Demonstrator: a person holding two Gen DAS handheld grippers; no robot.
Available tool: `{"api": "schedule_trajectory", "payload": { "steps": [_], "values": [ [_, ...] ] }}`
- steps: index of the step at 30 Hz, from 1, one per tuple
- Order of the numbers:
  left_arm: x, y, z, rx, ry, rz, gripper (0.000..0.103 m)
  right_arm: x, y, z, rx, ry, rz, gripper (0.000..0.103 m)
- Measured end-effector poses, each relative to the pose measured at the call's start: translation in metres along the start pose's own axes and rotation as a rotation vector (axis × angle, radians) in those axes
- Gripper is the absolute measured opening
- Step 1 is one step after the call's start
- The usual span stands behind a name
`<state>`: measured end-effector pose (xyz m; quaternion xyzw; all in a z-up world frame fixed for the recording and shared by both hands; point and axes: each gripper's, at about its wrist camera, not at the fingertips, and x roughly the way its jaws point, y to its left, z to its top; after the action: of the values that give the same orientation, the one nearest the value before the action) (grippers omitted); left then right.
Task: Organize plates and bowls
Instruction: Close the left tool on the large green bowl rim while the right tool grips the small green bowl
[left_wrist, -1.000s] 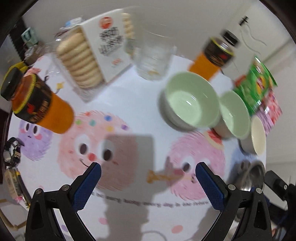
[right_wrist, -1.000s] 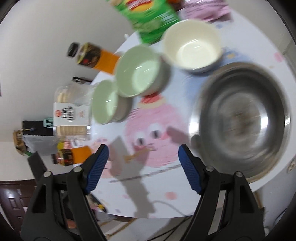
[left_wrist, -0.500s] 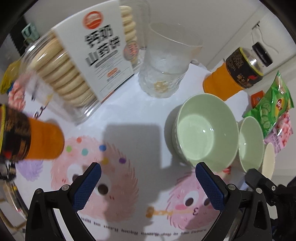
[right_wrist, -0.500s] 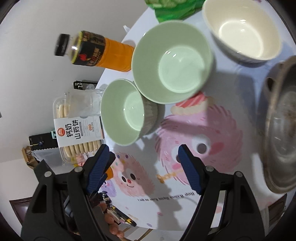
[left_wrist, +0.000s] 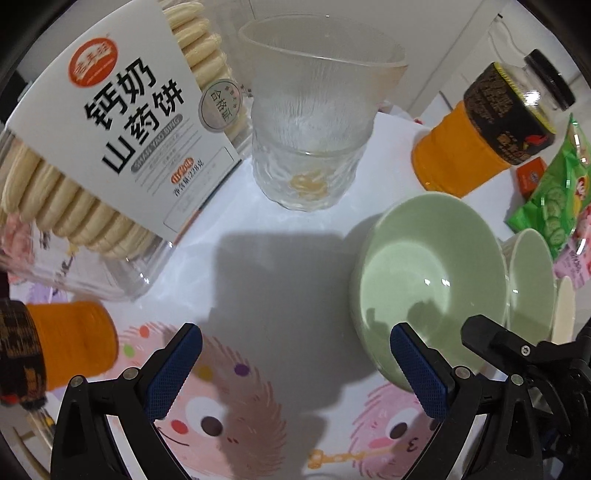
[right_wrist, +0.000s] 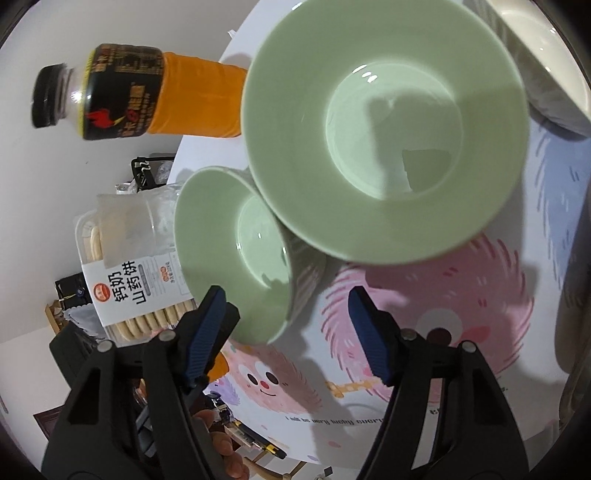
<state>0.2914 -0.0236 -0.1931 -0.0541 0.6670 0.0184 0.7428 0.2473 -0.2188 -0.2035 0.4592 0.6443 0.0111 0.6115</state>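
Note:
Two green bowls stand side by side on the cartoon tablecloth. In the right wrist view the nearer green bowl (right_wrist: 232, 251) has its near rim between the fingers of my right gripper (right_wrist: 288, 332), whose jaws are closing with the pads not pressing on it. The second green bowl (right_wrist: 388, 129) sits just behind, and a cream bowl (right_wrist: 546, 55) is at the top right. In the left wrist view my left gripper (left_wrist: 297, 369) hangs open over the cloth, its right finger beside the nearer green bowl (left_wrist: 428, 284). The right gripper's black finger (left_wrist: 491, 339) shows at that bowl's right rim.
A ribbed glass (left_wrist: 314, 122) and a biscuit box (left_wrist: 110, 122) stand behind the left gripper. Orange bottles stand at the right (left_wrist: 487, 122) and left (left_wrist: 55, 343). Snack packets (left_wrist: 554, 192) lie far right. A steel bowl's edge (right_wrist: 576, 295) borders the right.
Both grippers have come down and closer to the green bowls. The right gripper's jaws have narrowed around the nearer bowl's rim. The steel bowl has slid almost out of the right view.

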Motion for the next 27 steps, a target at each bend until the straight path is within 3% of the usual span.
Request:
{"api": "schedule_trajectory", "payload": {
  "steps": [12, 15, 17, 18, 19, 23, 27],
  "values": [
    [0.024, -0.007, 0.022, -0.018, 0.051, 0.009, 0.103, 0.009, 0.007, 0.012, -0.001, 0.028, -0.008, 0.07],
    [0.026, -0.006, 0.026, -0.011, 0.046, -0.019, 0.103, 0.011, 0.009, 0.013, 0.0, 0.03, -0.014, 0.07],
    [0.023, -0.006, 0.025, -0.004, 0.032, -0.018, 0.1, 0.011, 0.01, 0.014, -0.002, 0.023, -0.025, 0.062],
    [0.019, -0.006, 0.024, 0.0, 0.025, -0.016, 0.097, 0.011, 0.01, 0.015, -0.004, 0.022, -0.029, 0.049],
    [0.018, -0.007, 0.024, 0.006, 0.021, -0.015, 0.088, 0.012, 0.01, 0.016, -0.004, 0.03, -0.036, 0.044],
    [0.022, -0.013, 0.027, 0.037, 0.047, -0.025, 0.05, 0.016, 0.008, 0.016, 0.003, 0.052, -0.083, 0.03],
    [0.021, -0.023, 0.028, 0.085, 0.039, -0.056, 0.024, 0.015, 0.005, 0.017, 0.001, 0.064, -0.099, 0.02]
  ]
}}
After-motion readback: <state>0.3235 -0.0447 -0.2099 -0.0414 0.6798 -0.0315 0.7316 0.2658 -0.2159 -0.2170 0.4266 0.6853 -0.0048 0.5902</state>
